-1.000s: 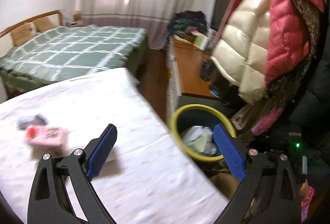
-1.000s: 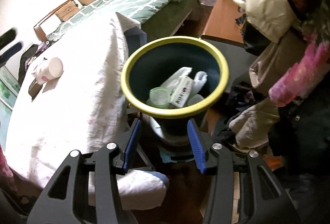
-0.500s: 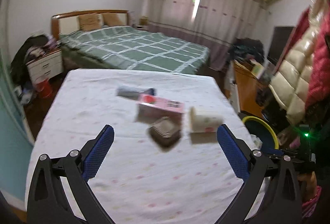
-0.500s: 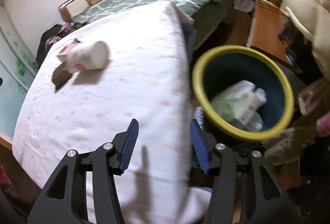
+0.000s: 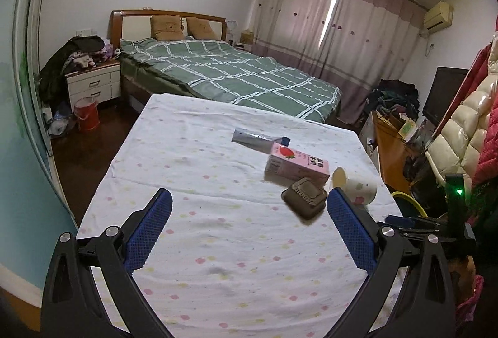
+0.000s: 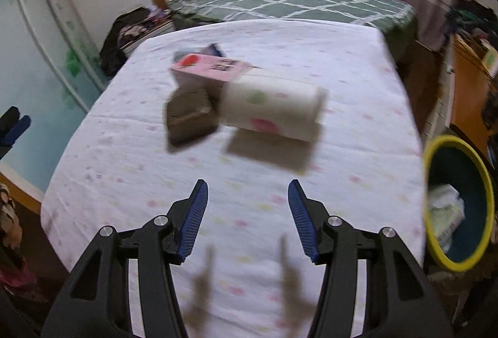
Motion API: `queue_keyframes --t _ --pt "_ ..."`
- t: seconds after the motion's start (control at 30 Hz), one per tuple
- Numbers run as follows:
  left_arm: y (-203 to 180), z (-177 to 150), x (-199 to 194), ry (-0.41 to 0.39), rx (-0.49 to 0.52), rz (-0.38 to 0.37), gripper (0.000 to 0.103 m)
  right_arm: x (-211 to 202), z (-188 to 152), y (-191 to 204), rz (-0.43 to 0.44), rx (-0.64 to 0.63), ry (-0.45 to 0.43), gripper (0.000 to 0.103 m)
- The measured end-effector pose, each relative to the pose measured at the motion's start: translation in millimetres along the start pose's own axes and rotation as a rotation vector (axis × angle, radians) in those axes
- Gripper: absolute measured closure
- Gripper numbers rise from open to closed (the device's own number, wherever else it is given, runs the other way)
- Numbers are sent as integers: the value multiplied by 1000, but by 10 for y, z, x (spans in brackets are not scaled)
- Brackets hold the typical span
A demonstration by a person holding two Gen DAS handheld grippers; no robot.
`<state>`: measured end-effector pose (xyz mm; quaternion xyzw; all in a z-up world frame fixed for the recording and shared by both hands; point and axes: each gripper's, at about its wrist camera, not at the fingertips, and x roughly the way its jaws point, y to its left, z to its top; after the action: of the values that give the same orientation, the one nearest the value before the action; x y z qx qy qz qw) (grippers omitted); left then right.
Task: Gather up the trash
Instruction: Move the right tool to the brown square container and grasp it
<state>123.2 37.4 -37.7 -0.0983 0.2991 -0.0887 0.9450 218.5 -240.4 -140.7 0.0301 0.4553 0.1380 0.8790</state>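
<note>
Swung away from yellow-rimmed dark plastic bin (image 6: 457, 201) toward white paper cup (image 6: 274, 110); left gripper (image 5: 249, 226) and right gripper (image 6: 247, 213) both spread, empty.

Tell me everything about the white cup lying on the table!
The cup is white paper by the look of it, with green and pink spots. It lies tipped on its side on the white spotted tablecloth, its open mouth showing a cream inside. It sits close beside the pink carton and the brown box; whether they touch is unclear. Neither tool touches it.
</note>
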Motion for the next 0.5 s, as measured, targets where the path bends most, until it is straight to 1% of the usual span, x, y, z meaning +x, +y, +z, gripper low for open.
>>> queue_keyframes --t 0.13,0.27,0.33,0.4,0.5 --pt "37 -36 29 10 -10 0 5 177 153 308 59 -63 19 51" --pt "59 -53 40 12 -10 5 5 317 350 550 91 -122 20 51" --pt "68 -62 58 16 -12 3 5 390 464 641 87 -143 16 51" --pt "53 -67 83 21 -14 1 5 468 560 706 81 -164 13 47" --pt "59 -71 101 27 -15 -3 5 621 713 770 38 -200 7 42"
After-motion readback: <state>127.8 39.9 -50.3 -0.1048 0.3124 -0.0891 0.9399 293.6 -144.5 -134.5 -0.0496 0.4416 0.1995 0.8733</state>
